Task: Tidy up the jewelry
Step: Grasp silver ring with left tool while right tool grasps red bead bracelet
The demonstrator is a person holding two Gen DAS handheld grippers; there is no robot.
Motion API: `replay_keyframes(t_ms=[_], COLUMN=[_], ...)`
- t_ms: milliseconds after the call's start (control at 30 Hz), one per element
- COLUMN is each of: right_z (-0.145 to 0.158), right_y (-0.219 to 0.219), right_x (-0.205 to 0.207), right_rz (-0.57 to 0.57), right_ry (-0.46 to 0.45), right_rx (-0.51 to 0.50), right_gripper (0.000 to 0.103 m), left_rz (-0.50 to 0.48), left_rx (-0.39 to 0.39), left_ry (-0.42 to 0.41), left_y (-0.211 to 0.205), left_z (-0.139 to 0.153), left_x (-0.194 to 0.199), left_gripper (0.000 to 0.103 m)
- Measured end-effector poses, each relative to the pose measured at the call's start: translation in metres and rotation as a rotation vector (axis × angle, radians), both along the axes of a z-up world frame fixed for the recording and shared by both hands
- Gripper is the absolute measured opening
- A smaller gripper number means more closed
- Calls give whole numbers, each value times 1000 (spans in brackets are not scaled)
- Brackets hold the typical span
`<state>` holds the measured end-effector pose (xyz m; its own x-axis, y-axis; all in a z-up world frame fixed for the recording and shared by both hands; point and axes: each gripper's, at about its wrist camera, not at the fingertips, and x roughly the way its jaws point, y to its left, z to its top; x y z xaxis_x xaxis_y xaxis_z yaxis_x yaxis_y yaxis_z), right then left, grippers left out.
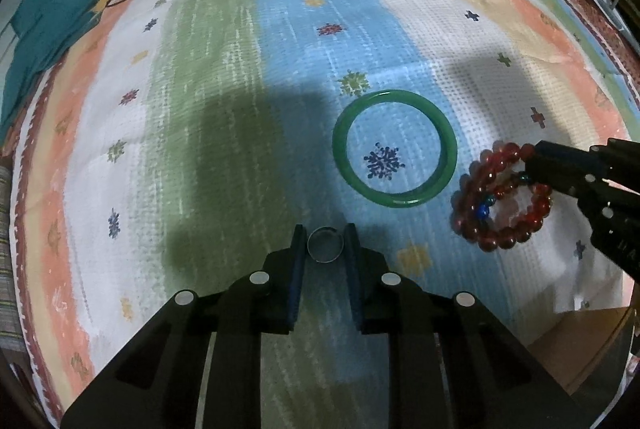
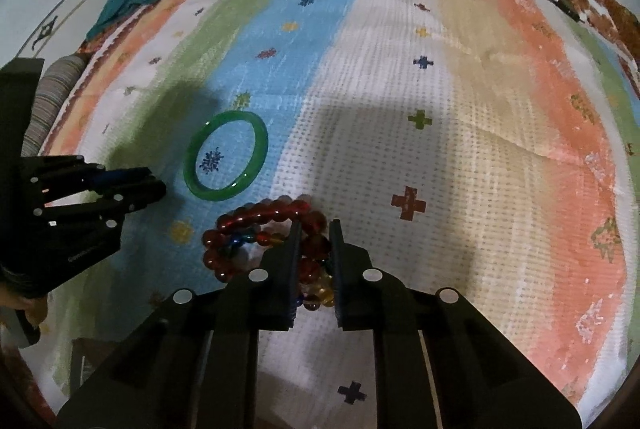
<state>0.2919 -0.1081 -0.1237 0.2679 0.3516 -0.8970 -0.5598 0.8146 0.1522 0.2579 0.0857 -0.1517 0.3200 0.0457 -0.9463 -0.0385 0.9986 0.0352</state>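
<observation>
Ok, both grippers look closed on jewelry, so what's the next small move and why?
Probably lift both straight up a little. The left gripper has its jaws closed around the small silver ring, the right gripper grips the red bead bracelets, and the green bangle lies free between them.

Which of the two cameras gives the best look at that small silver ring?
The left wrist view. There the small silver metal ring sits centred and unobstructed between the left gripper fingers, pinched at both sides. In the right wrist view the left gripper appears side-on at the left edge, and the ring cannot be made out.
</observation>
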Motion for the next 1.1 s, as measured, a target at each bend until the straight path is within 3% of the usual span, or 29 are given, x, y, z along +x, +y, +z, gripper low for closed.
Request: replay_keyframes(t_ms=[300,567,1100], right_z=[28,49,87], right_y=[2,-2,-21], right_x=[-13,-32,-58], right_rz=[-15,-28,-68], right_ry=[-84,-143,-191], right_rx=[4,-13,45], right_gripper=[14,14,14], left_rz=[36,-7,16], left_rx=[-24,5,0], left_ry=[-43,-73,-140], left_y=[5,-18,-25], left_z=[24,47,77], left_x=[-21,-32,-57], left_gripper=[18,19,19])
